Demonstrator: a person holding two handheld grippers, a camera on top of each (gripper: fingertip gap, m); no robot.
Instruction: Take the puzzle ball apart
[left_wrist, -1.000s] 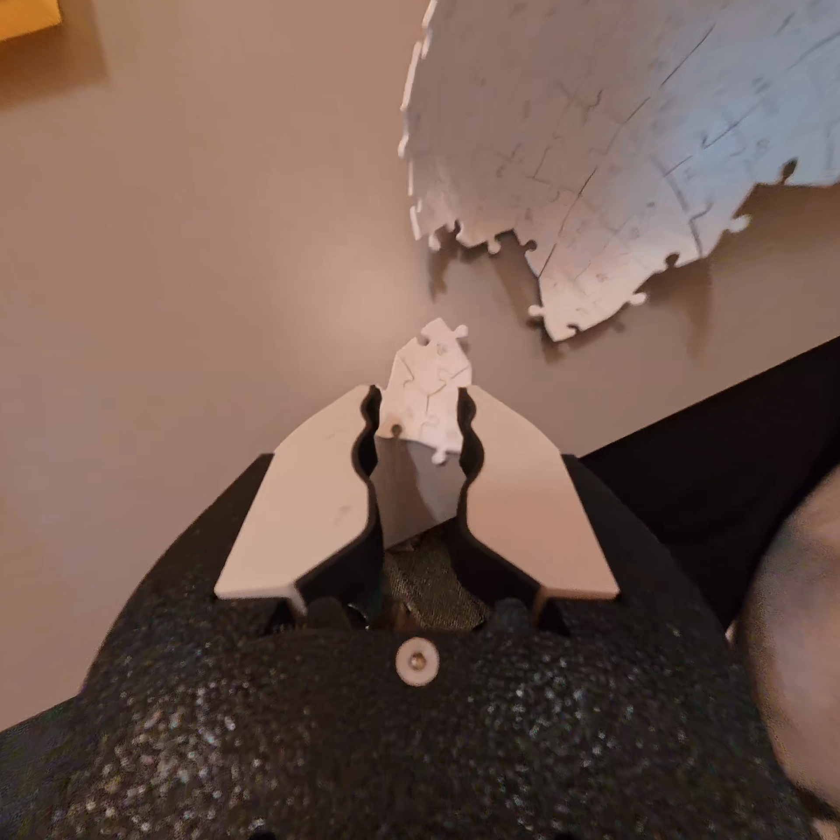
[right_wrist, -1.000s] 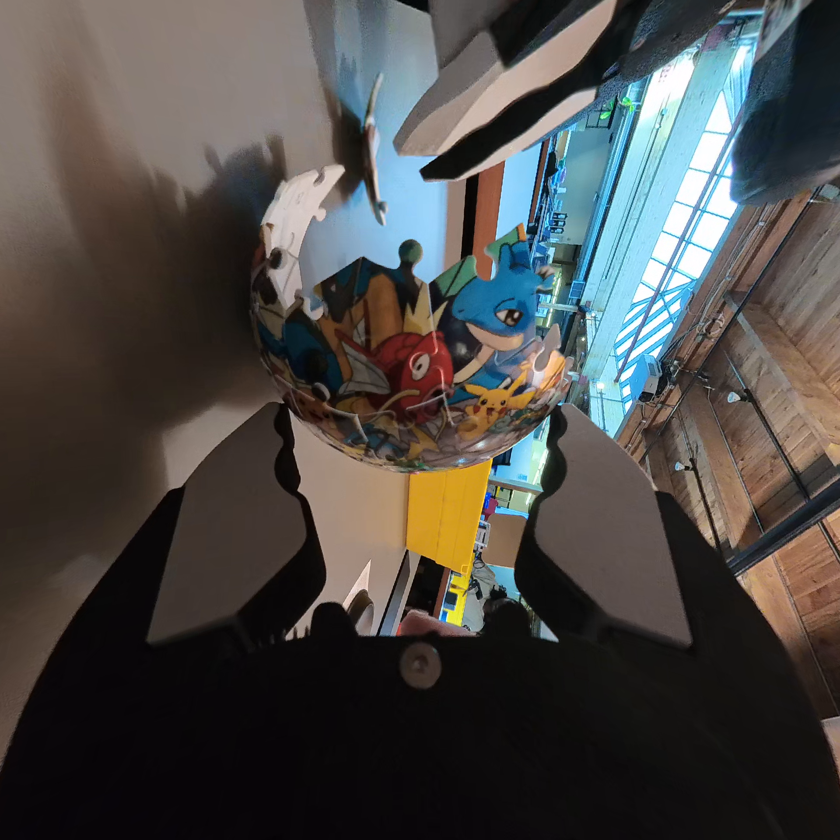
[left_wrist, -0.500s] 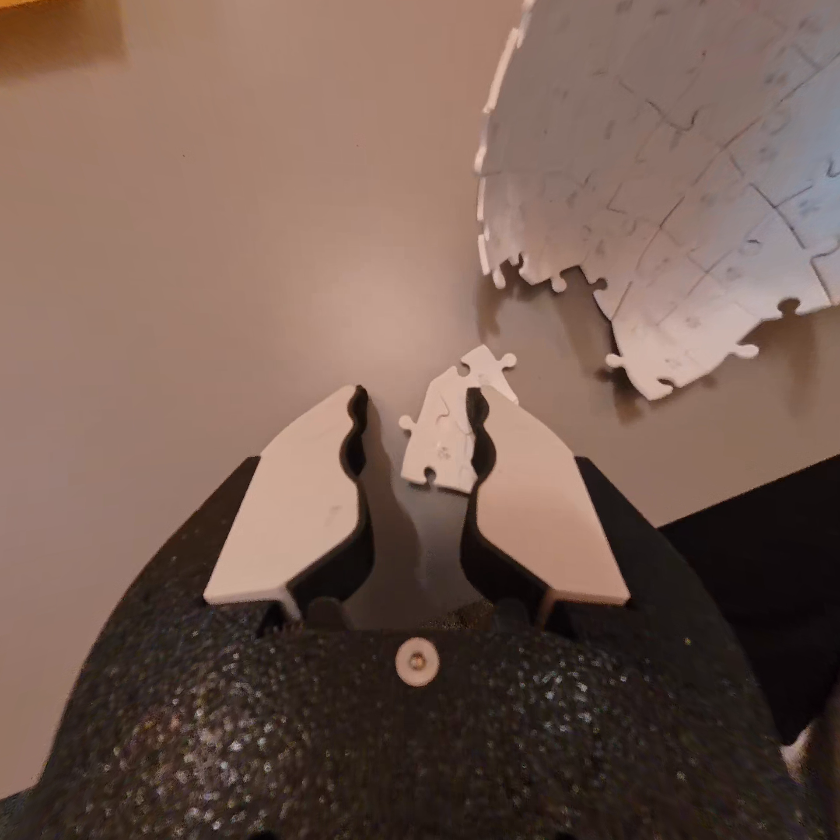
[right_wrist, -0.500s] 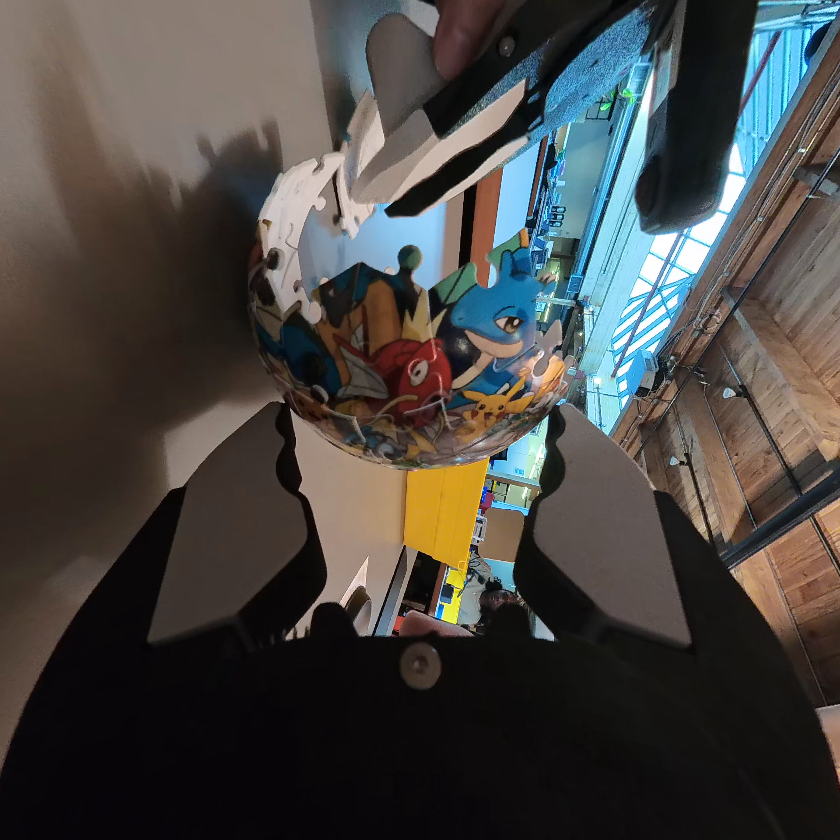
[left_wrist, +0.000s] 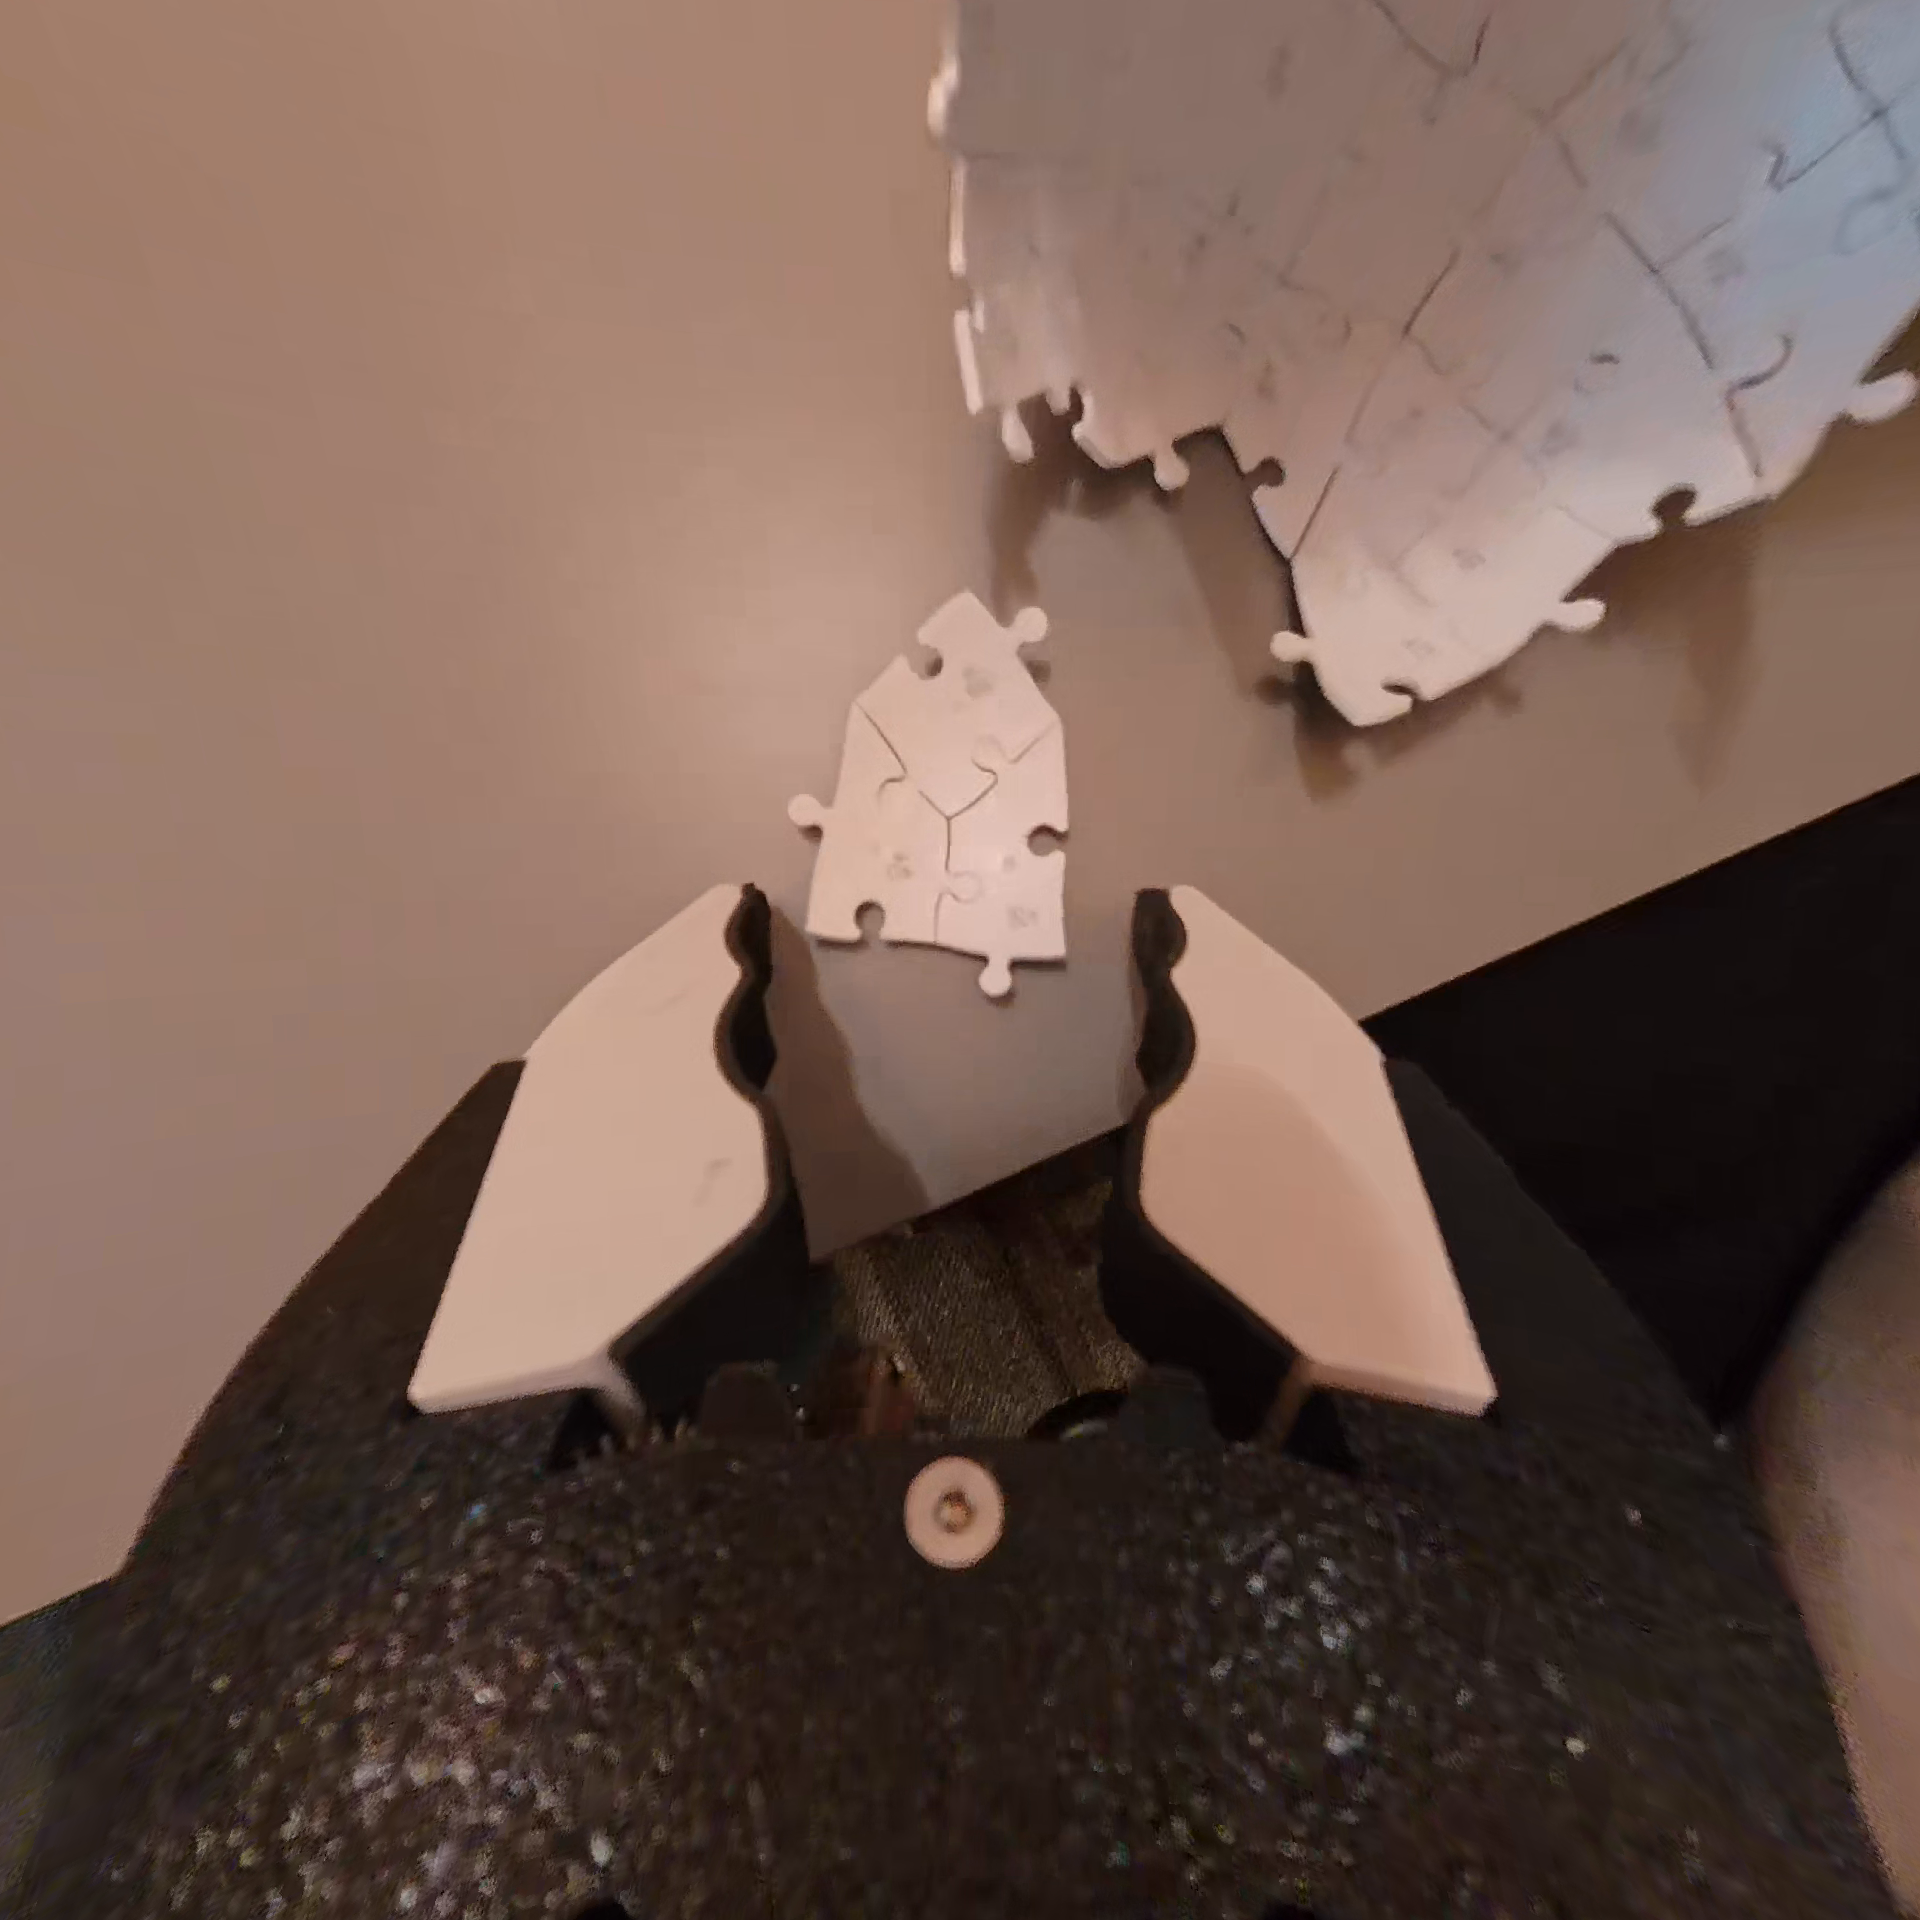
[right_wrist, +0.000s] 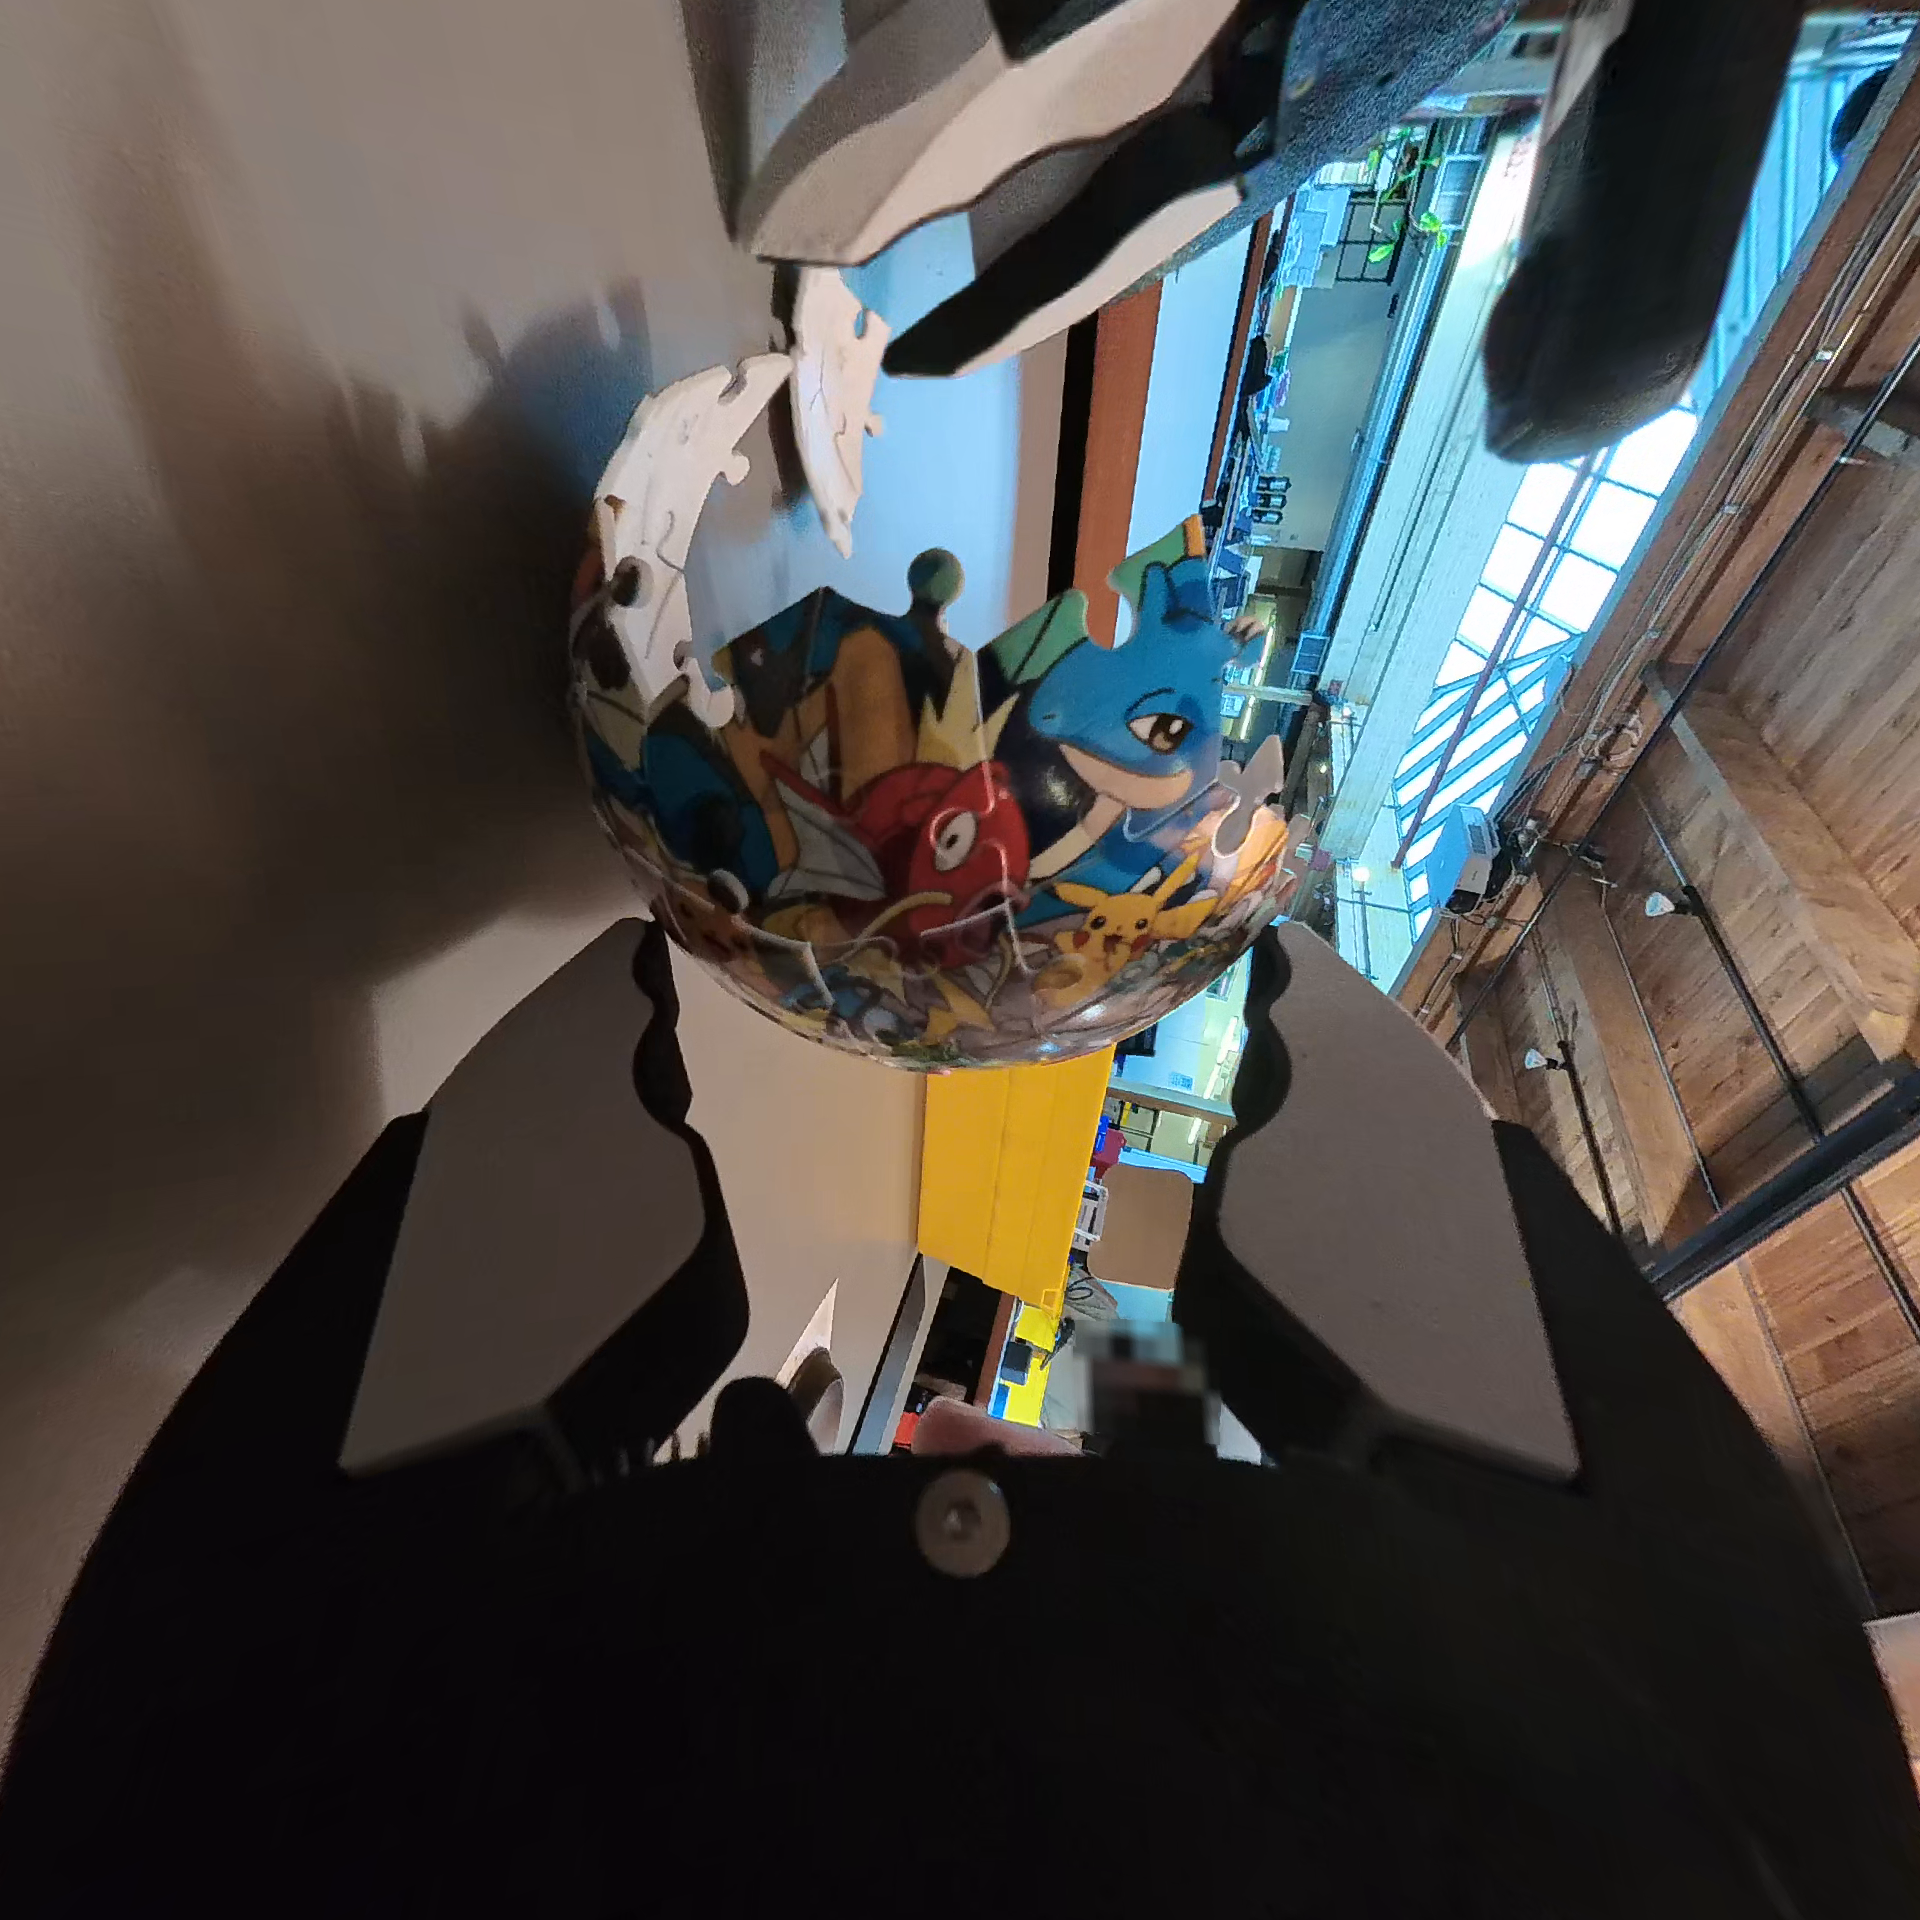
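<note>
The puzzle ball (right_wrist: 935, 831) is a partial shell, colourful outside and white inside, with a jagged open rim. My right gripper (right_wrist: 961, 935) is shut on it, one fingertip on each side. In the left wrist view the shell's white inside (left_wrist: 1455, 260) fills the top right. A small white cluster of joined pieces (left_wrist: 951, 800) lies on the tan table (left_wrist: 416, 520), just ahead of my left gripper (left_wrist: 951, 909). The left gripper is open and empty, its jaws apart on either side of the cluster's near end. The cluster (right_wrist: 831, 416) and left gripper (right_wrist: 842, 301) also show above the ball in the right wrist view.
The table's near edge (left_wrist: 1558, 904) runs diagonally at the right, with dark space beyond it. A yellow box (right_wrist: 1008, 1164) stands at the table's far side. A blurred sleeve or hand (left_wrist: 1849, 1403) sits at the right edge of the left wrist view. My right fingertips sit around 15 cm from my left ones.
My left gripper held the white cluster of pieces, then opened and let it go onto the table. It has drawn back a little. The right gripper kept hold of the ball.
</note>
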